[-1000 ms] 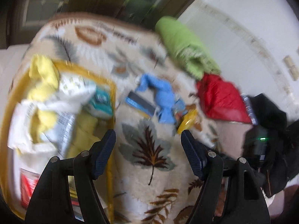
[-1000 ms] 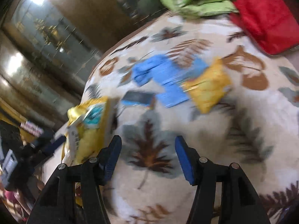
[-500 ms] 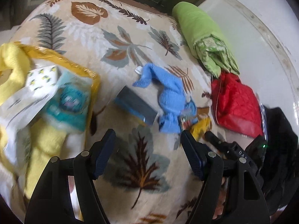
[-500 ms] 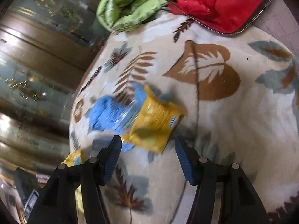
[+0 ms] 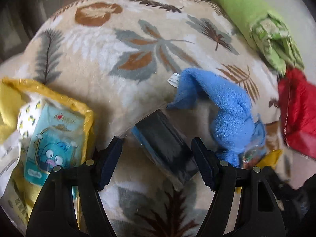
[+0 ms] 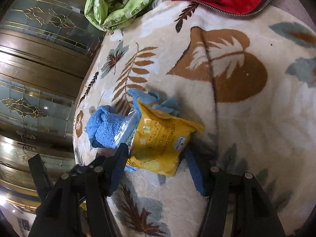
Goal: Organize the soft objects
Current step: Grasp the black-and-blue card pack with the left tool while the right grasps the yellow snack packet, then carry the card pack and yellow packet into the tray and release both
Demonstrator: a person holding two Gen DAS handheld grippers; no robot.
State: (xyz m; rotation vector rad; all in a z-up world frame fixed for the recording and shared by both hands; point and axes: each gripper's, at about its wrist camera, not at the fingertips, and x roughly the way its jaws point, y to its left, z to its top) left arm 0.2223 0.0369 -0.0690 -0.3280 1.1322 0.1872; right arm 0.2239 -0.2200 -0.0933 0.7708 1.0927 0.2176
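A blue fuzzy cloth [image 5: 223, 106] lies on the leaf-patterned blanket [image 5: 122, 45]. A dark flat packet [image 5: 164, 146] lies beside it, between the open fingers of my left gripper [image 5: 158, 162]. In the right wrist view the blue cloth [image 6: 106, 126] lies under a yellow cracker packet [image 6: 162, 144] and a clear plastic bag [image 6: 128, 126]. My right gripper [image 6: 156, 164] is open, with the yellow packet's near end between its fingers. The packet's corner shows in the left wrist view [image 5: 270, 156].
A yellow bag [image 5: 86, 118] at the left holds a teal cartoon packet [image 5: 53, 144], a white dotted packet and yellow cloth. A green folded blanket [image 5: 260, 23] and a red quilted jacket [image 5: 296, 114] lie at the far right. Glass cabinet doors [image 6: 35, 63] stand beyond the blanket.
Both grippers have moved closer to the blanket. The left one now straddles the dark packet; the right one has closed in on the yellow packet. Both remain open.
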